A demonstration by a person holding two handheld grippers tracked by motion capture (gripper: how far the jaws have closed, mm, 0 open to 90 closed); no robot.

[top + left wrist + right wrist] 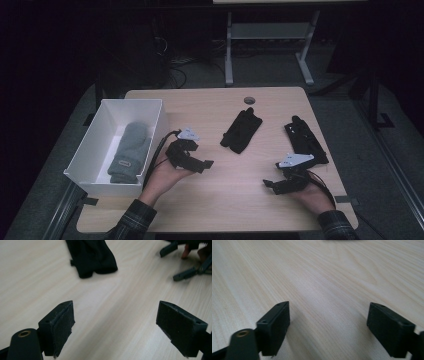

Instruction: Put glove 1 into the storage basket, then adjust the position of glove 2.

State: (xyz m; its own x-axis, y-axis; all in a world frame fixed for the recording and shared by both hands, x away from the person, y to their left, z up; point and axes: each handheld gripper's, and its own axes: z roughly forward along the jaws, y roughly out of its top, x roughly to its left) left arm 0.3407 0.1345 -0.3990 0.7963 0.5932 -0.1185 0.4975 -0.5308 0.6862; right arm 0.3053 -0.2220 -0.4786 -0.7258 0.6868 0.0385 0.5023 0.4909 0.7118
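Three gloves — two black (242,130) (305,140), one grey (129,151) — one box (92,138).

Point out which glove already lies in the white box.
The grey glove: it lies inside the white box at the table's left, while the two black gloves lie on the bare wooden tabletop.

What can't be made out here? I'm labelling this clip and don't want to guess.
- Grey mitten in the white box: small tag near its cuff, too small to read in the high view.
- Right black glove: its lower end is hidden behind the right gripper in the high view.
- Middle black glove: cut off by the top edge in the left gripper view.
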